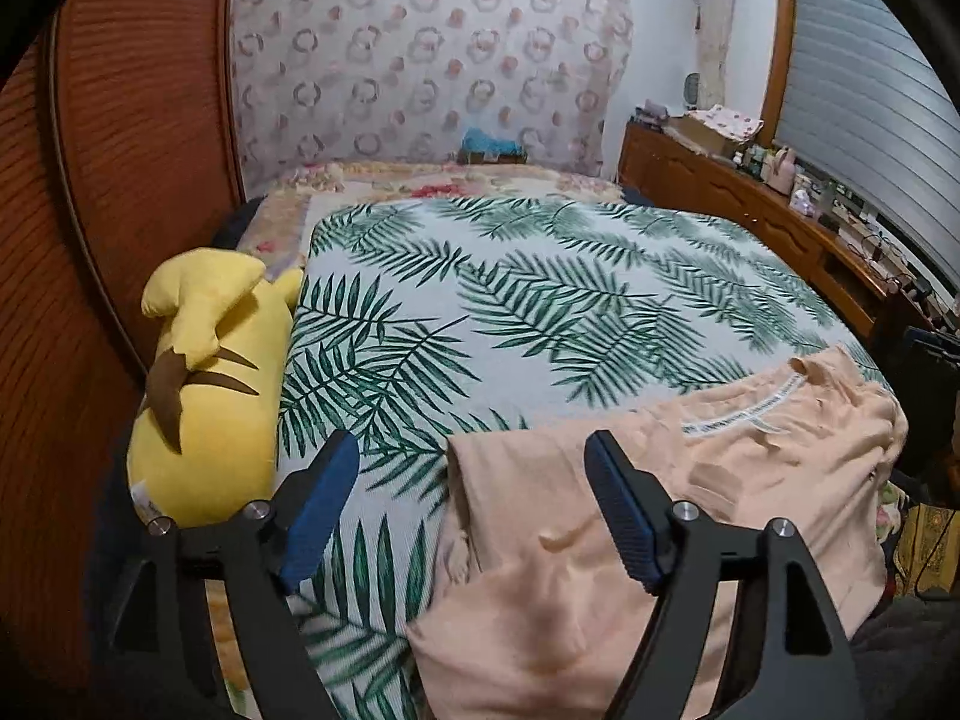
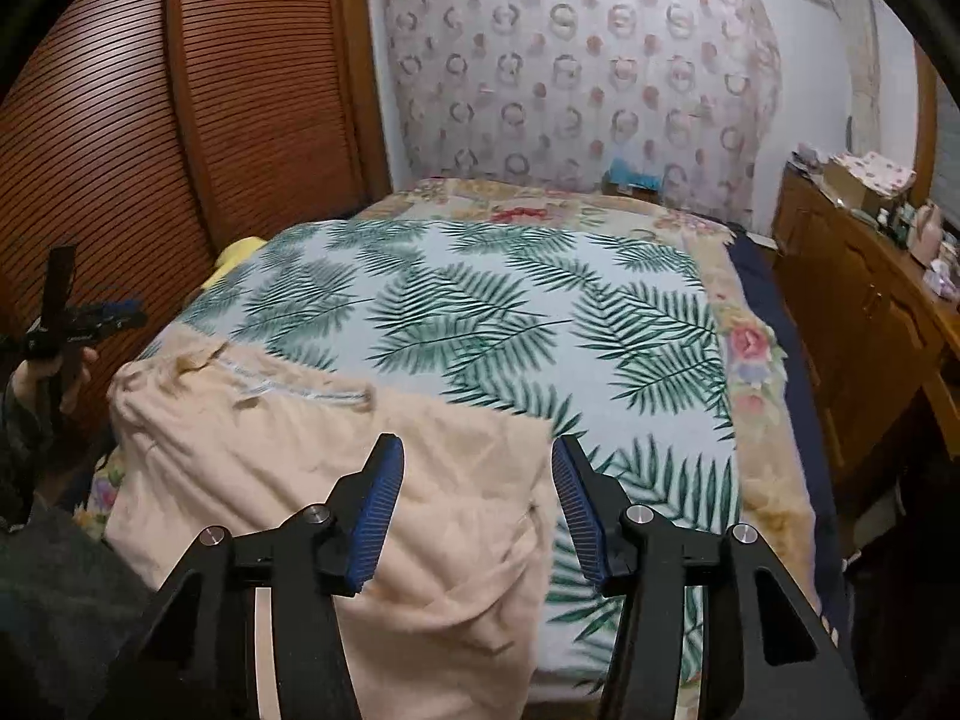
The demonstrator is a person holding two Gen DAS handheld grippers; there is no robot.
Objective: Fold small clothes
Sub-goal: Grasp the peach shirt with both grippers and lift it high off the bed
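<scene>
Peach shirt (image 1: 630, 540) lies crumpled at the near edge of the bed; the white neck tape (image 1: 744, 414) has print, too blurred to read. Left gripper (image 1: 474, 510) spread wide, empty, over the shirt's left edge. Right gripper (image 2: 474, 510) also spread, empty, at the right edge. Yellow plush (image 1: 210, 384) sits against the wardrobe (image 1: 120, 180). Leaf-print cover (image 1: 510, 300) is open beyond; dresser (image 2: 864, 312) to the right.

Both wrist views look from the foot of the bed (image 1: 480, 312) toward the patterned curtain (image 2: 576, 78), close above the peach garment (image 1: 600, 540), sharing the leaf-print blanket (image 2: 480, 312) mid-frame.
</scene>
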